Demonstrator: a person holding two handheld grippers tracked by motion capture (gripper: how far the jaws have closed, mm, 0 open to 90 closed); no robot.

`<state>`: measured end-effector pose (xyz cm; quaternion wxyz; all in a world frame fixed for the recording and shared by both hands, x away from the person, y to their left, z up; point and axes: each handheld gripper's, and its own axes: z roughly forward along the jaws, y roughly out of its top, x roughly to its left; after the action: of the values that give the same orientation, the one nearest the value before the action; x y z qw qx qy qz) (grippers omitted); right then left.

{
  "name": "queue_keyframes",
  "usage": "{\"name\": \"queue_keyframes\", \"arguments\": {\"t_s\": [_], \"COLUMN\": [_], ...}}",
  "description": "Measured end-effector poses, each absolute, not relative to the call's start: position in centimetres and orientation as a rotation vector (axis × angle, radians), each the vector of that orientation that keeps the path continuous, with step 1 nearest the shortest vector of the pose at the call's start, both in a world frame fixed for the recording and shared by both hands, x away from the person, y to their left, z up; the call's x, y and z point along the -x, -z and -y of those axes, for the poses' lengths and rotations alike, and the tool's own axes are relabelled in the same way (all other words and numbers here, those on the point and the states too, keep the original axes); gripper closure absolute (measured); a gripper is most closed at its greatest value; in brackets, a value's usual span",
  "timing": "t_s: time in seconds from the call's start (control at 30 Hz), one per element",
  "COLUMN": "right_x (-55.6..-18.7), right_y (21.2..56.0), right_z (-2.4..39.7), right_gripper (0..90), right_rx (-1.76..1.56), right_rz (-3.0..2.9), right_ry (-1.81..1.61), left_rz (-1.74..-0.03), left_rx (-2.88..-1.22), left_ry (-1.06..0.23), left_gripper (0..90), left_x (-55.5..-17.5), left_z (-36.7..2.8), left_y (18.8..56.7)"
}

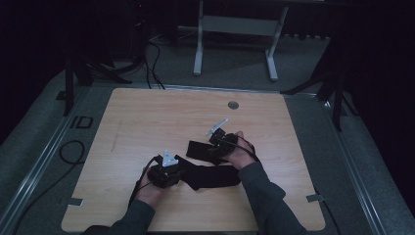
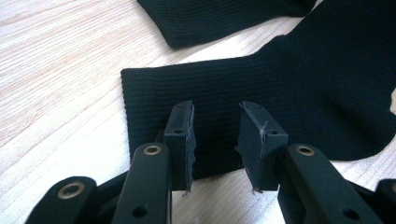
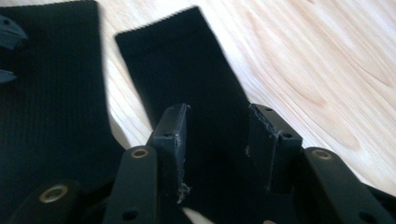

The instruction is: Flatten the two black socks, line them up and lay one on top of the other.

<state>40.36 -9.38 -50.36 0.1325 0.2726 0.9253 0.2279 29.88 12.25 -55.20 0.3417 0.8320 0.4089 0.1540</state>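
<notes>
Black socks (image 1: 215, 176) on the wooden table (image 1: 147, 122); left gripper (image 2: 215, 140), right gripper (image 3: 217, 140) both spread (toes hidden).

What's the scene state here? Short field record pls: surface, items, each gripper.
surface: wooden table
items: two black socks, near sock and far sock, lying flat side by side
left gripper: open, fingers over the cuff end of the near sock, nothing held
right gripper: open, over the far sock, nothing held
contact: cannot tell whether fingers touch the fabric

Matt ribbed cloth socks (image 2: 289, 88) on smooth wood-grain table (image 2: 56, 70).
</notes>
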Motion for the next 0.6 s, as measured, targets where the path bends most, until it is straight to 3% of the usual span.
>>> {"name": "queue_keyframes", "arguments": {"t_s": [0.47, 0.6], "right_x": [-42.4, -42.5], "right_y": [53.5, 53.5], "right_z": [6.5, 6.6], "right_gripper": [51.9, 66.9], "right_rx": [-0.847, -0.855], "right_rz": [-2.788, -2.786], "right_ry": [-0.628, -0.644], "left_rz": [-1.159, -1.208], "left_rx": [-2.089, -2.084], "left_ry": [-0.437, -0.429], "left_gripper": [68.5, 72.1], "left_x": [-30.6, -30.8], "left_z": [-15.0, -15.7], "left_y": [54.2, 54.3]}}
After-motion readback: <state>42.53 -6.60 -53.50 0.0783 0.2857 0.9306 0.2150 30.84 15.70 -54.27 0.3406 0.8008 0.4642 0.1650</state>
